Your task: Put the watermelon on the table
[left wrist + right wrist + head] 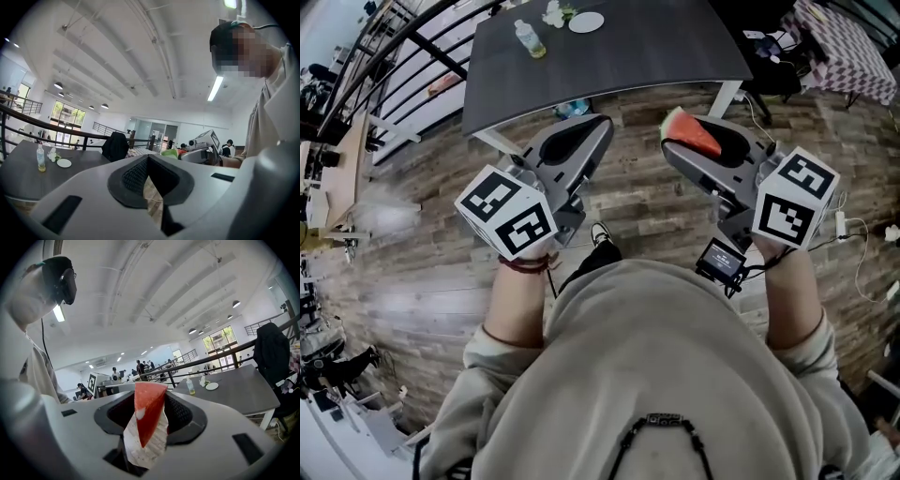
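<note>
While right tongs (149, 398) clamp the red watermelon wedge (146, 420), not yet on the dark grey worktop (619, 47) ahead, left tongs (147, 160) sit together, empty.

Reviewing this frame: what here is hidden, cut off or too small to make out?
- Head view: the label on the bottle is too small to read.
- Head view: whether anything lies on the plate is too small to tell.
- Head view: the far edge of the table is cut off by the picture's top edge.
- Right gripper view: the right gripper hides the sides of the watermelon where its jaws clamp it.
</note>
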`<state>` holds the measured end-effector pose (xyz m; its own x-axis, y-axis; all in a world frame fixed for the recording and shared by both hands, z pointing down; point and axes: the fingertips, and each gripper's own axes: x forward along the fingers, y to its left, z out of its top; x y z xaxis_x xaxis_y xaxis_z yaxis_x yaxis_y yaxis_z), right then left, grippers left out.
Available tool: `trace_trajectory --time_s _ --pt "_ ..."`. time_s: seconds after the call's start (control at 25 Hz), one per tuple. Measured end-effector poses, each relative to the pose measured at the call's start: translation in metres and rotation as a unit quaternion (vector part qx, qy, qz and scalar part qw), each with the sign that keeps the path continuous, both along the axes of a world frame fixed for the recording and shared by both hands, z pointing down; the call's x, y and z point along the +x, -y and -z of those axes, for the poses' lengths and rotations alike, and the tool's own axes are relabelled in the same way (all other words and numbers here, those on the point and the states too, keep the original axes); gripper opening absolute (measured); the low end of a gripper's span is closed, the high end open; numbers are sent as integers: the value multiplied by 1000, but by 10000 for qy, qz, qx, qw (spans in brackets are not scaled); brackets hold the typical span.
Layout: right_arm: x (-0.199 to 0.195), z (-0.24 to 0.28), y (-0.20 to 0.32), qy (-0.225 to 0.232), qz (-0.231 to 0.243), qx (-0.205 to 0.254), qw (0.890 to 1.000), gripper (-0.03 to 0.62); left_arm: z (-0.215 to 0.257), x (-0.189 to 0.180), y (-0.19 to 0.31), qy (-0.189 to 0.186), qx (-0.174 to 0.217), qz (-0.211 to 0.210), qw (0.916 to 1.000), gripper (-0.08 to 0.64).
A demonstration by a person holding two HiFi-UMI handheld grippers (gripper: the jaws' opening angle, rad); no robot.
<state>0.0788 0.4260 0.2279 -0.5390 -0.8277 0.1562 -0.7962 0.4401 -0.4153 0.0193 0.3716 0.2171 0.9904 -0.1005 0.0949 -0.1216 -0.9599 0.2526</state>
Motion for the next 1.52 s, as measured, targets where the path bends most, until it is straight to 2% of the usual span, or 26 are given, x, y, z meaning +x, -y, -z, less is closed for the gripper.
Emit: trace_trajectory --time_s 0.32,0.56,0.68,0.84,1.24,1.52 --pt "-4 -3 53 99 -6 -172 9998 206 -15 -2 60 142 -71 166 9997 -3" --pt "-8 -7 114 77 -122 -392 9991 206 -22 -17 120 123 -203 185 9995 -3" --pt "-15 -8 148 -10 -194 -430 9989 206 -22 -26 151 73 -235 99 9996 -3" --pt "-31 -7 191 -106 -169 -487 9986 206 -27 -42 188 229 -119 -50 9997 -3" --pt "-51 -5 263 -191 -391 -603 9972 206 -28 -56 256 -41 -95 -480 9988 -3" --pt "-81 -13 309 36 -70 -635 9980 206 -42 -87 290 -228 -256 -422 9985 -2"
